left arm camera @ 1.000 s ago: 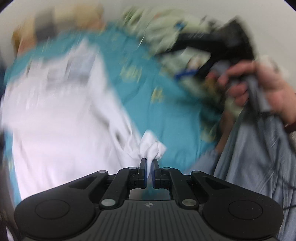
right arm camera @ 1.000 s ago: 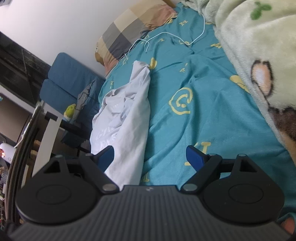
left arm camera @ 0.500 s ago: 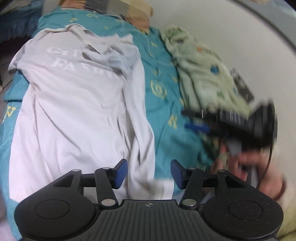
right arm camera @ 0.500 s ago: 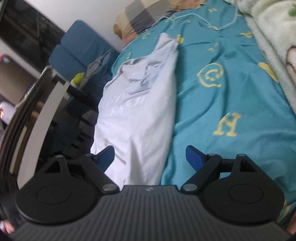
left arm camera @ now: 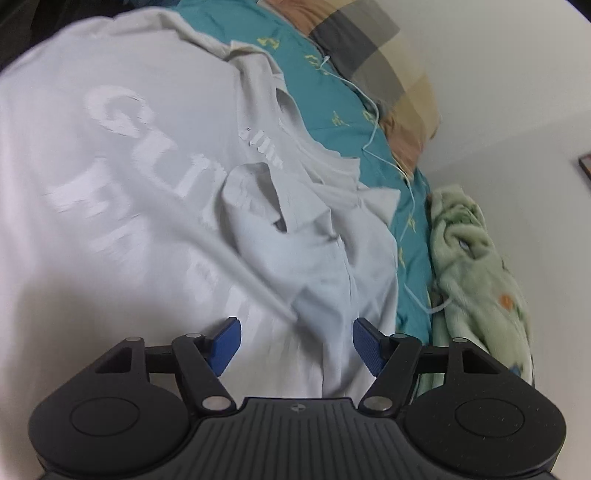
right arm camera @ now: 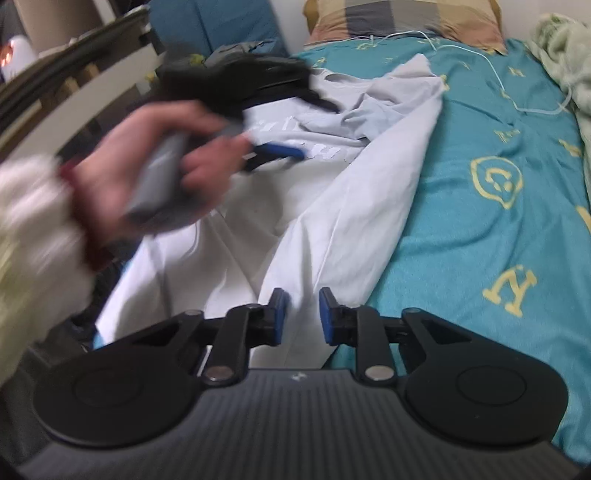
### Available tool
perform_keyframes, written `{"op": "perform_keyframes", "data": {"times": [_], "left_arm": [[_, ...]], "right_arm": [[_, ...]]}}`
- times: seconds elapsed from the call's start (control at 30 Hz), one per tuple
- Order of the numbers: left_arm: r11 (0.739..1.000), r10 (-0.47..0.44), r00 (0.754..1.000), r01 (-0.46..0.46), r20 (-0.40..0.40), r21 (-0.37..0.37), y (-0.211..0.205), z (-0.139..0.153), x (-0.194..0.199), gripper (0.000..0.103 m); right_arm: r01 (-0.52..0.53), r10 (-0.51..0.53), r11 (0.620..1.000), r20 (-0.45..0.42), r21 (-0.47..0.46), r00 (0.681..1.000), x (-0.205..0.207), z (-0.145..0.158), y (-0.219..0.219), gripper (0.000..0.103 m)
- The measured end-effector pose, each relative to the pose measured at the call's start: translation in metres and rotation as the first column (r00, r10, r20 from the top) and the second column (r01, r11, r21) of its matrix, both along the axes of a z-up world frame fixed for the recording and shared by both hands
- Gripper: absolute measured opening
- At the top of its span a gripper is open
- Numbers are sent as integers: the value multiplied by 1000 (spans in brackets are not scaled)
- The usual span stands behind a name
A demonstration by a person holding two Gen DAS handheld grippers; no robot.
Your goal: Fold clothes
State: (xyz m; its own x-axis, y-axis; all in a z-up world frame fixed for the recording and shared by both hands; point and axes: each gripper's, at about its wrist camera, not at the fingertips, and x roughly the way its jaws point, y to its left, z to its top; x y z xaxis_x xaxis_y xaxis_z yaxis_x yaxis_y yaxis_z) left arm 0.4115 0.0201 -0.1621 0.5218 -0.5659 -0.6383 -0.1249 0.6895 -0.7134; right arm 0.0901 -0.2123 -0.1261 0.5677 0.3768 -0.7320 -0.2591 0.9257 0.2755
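Observation:
A pale grey T-shirt (left arm camera: 122, 192) with white lettering lies spread on the teal bed sheet (left arm camera: 332, 110), its right side folded over toward the middle. My left gripper (left arm camera: 295, 341) is open and hovers over the shirt's chest, close to the crumpled collar and sleeve folds. It also shows blurred in the right wrist view (right arm camera: 273, 147), held in a hand. My right gripper (right arm camera: 300, 315) is partly closed, with a narrow gap, over the shirt's (right arm camera: 354, 206) lower folded edge; the cloth lies under the fingers, not pinched.
A checked pillow (right arm camera: 402, 18) lies at the head of the bed. A white cable (right arm camera: 495, 74) runs across the sheet (right arm camera: 498, 221). A green fleece blanket (left arm camera: 480, 266) is bunched along the wall. A blue chair (right arm camera: 207, 22) and dark furniture stand left of the bed.
My left gripper let go of the shirt's hem, opened wide and moved up over the chest. My right gripper swung toward the shirt's lower edge and its jaws narrowed.

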Motion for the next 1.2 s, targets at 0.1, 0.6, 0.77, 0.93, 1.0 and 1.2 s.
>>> {"op": "perform_keyframes", "data": {"times": [0.1,0.6,0.77,0.93,1.0,1.2], "left_arm": [[999,34,999,-34,8,30,-18,-15,33,67],[910,-35,961,-83,274,406,-15,63,92,3],[874,-56,982,-39,180,484,-16,15,106,3],[883,-97,977,-3,188,469,-14,11,77,17],[874,-129,971,17,199,485,-13,24,57,27],[810,-213,945,29,248,586,-16,87,-33,56]], "right_arm": [[-22,22,1000,2,-5,1000,5,-5,3,20],[-161,156,985,-89,-61,984,4,-29,26,19],[-170,163,983,-102,-70,981,5,-32,29,19],[-164,158,986,-108,-44,982,12,-33,24,20],[-160,156,986,-104,-37,982,15,-31,27,20],[-117,117,993,-20,2,993,7,-11,20,21]]}}
